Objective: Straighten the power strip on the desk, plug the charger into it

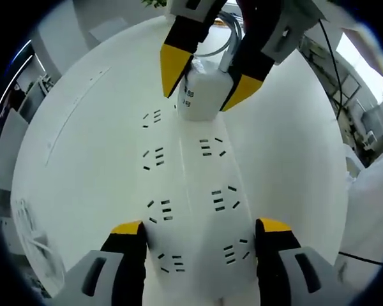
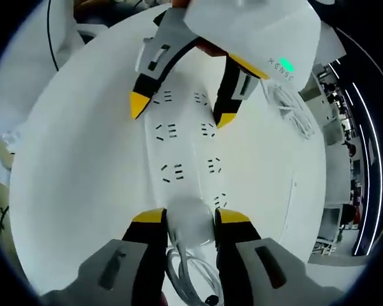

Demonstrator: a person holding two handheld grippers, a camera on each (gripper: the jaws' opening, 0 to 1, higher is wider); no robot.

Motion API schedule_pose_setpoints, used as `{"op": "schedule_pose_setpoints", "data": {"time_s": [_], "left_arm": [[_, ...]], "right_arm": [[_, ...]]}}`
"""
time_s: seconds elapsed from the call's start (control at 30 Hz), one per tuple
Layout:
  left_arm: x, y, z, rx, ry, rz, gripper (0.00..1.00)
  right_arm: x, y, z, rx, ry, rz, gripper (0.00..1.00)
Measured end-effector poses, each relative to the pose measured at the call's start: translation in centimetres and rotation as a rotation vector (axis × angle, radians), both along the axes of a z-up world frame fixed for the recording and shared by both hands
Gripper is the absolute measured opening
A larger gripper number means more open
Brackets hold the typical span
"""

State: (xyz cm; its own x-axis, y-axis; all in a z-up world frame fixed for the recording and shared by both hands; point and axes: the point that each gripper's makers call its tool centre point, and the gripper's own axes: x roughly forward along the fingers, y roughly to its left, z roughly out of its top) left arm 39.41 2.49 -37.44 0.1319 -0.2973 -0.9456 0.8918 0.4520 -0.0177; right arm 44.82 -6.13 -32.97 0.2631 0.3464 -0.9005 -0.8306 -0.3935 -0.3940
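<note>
A white power strip with two rows of sockets runs straight up the white desk. My left gripper is open, its yellow-tipped jaws standing wide on either side of the strip's near end. At the far end my right gripper is shut on a white charger that sits on the strip. In the right gripper view the charger is clamped between my right gripper jaws, over the strip's end sockets, with the left gripper beyond. Whether the charger's prongs are seated is hidden.
The charger's white cable coils below it, toward me. Another bundle of white cable lies on the desk to the right of the strip. Office furniture and black wires stand beyond the desk's curved edge.
</note>
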Motion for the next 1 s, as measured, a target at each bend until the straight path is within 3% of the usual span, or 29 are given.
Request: {"op": "schedule_pose_setpoints", "data": {"time_s": [0.47,1.0], "left_arm": [[0.9,-0.2,-0.1,0.031,0.014,-0.046,0.69],[0.1,-0.7,-0.1,0.04,0.015,-0.096,0.68]], "right_arm": [[-0.8,-0.5,0.0,0.018,0.014,-0.059,0.27],[-2.6,-1.4,0.1,0.032,0.054,-0.116,0.27]]}}
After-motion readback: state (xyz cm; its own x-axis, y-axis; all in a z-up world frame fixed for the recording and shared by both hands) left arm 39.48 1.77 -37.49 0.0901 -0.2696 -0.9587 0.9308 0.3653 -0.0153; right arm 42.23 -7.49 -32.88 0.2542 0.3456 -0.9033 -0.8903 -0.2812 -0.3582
